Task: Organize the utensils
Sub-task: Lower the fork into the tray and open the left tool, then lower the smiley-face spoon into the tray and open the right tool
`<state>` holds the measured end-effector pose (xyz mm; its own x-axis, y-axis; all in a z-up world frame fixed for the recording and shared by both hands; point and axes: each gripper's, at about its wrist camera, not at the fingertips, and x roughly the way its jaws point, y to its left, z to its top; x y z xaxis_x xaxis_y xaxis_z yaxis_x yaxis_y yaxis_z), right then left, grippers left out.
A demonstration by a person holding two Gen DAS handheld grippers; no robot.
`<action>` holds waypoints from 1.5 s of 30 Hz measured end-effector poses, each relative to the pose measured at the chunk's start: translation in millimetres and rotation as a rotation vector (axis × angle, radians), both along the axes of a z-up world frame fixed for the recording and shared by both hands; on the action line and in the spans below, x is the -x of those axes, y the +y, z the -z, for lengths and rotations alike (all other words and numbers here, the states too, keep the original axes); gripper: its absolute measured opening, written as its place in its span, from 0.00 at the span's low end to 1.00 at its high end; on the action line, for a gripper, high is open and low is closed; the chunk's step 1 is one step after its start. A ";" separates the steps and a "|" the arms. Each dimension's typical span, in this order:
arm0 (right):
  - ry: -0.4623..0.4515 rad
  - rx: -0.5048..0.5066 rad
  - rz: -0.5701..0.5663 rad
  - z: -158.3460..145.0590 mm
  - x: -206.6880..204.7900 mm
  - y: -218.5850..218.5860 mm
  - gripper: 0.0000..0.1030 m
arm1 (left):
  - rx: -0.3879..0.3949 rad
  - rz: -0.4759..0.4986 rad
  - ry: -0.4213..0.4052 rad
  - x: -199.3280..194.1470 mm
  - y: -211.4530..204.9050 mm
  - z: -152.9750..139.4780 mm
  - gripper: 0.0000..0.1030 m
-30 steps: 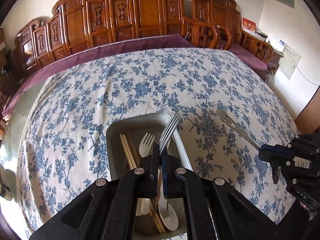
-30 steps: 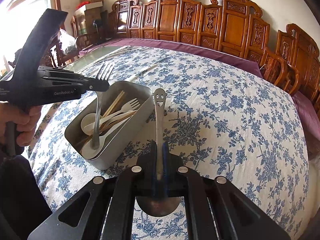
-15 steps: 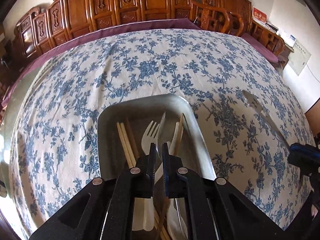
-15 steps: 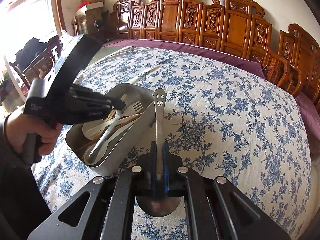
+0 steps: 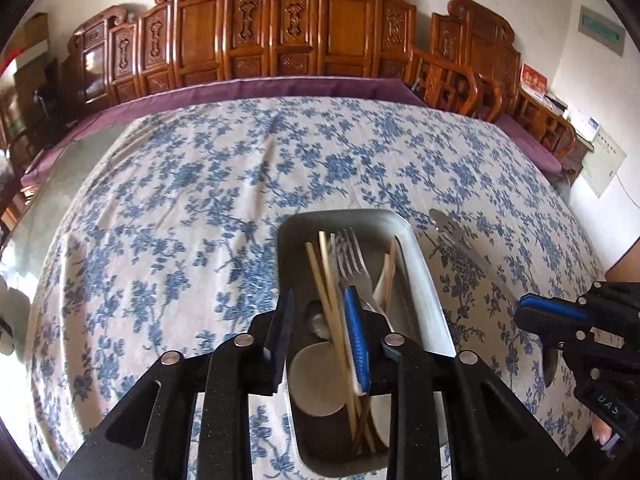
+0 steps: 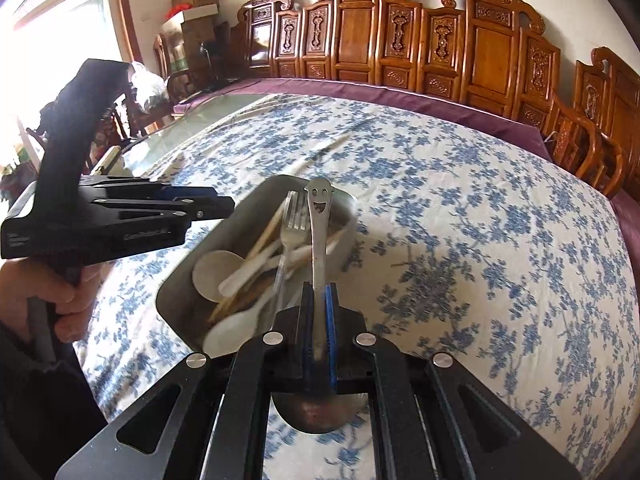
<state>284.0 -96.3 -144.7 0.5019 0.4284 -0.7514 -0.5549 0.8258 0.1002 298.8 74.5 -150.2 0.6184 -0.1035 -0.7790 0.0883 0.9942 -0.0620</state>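
Observation:
A metal tray (image 5: 425,280) on the flowered tablecloth holds wooden chopsticks (image 5: 325,280), white plastic spoons (image 5: 316,380) and a metal fork (image 5: 349,254) lying loose on top. My left gripper (image 5: 320,332) hovers over the tray's near left side. Its jaws are opening and nothing is pressed between them. In the right wrist view the left gripper (image 6: 224,204) sits just left of the tray (image 6: 180,304), clear of the fork (image 6: 289,220). My right gripper (image 6: 318,308) is shut on a metal spoon (image 6: 319,216) with a smiley-face handle, held above the tray's near right rim. The right gripper (image 5: 522,306) also shows in the left wrist view.
The blue-flowered tablecloth (image 6: 460,240) covers a large round table with a purple under-cloth (image 5: 280,88) at the far edge. Carved wooden chairs (image 5: 340,28) line the far side. A person's hand (image 6: 60,300) holds the left gripper's handle. Boxes (image 6: 196,4) stand at the back left.
The left gripper lowered the metal fork into the tray, opened and let it go. It then shifted left. The right gripper carried the spoon closer to the tray.

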 end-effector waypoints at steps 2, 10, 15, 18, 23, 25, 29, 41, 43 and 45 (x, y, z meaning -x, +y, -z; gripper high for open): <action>0.006 -0.011 -0.006 -0.4 -1.3 8.5 0.07 | 0.003 -0.020 -0.016 3.2 8.2 -2.3 0.29; 0.046 -0.049 -0.020 8.4 -11.2 44.7 0.07 | 0.027 -0.095 -0.022 4.1 40.6 6.5 0.31; 0.070 -0.056 -0.025 18.8 -19.5 63.6 0.07 | 0.018 -0.126 -0.016 2.2 54.6 12.7 0.31; 0.089 -0.062 -0.018 26.3 -24.9 71.5 0.07 | 0.013 -0.139 -0.014 1.2 59.5 14.5 0.31; 0.122 -0.062 -0.006 40.9 -30.6 79.2 0.07 | 0.017 -0.144 -0.012 0.8 61.9 15.2 0.31; 0.133 -0.062 -0.005 45.9 -31.1 81.1 0.08 | 0.010 -0.144 -0.015 1.6 60.9 15.2 0.31; 0.136 -0.094 -0.010 47.7 -28.2 78.3 0.10 | 0.010 -0.150 -0.019 3.3 60.4 13.9 0.31; 0.038 -0.110 0.024 19.3 -4.2 42.3 0.10 | -0.008 -0.147 -0.071 23.0 45.7 0.8 0.60; 0.016 -0.114 0.045 11.9 1.5 32.2 0.15 | -0.019 -0.145 -0.077 28.2 40.3 -1.5 0.69; -0.001 -0.118 0.069 5.6 6.6 22.2 0.28 | -0.017 -0.140 -0.089 33.6 36.1 -4.2 0.77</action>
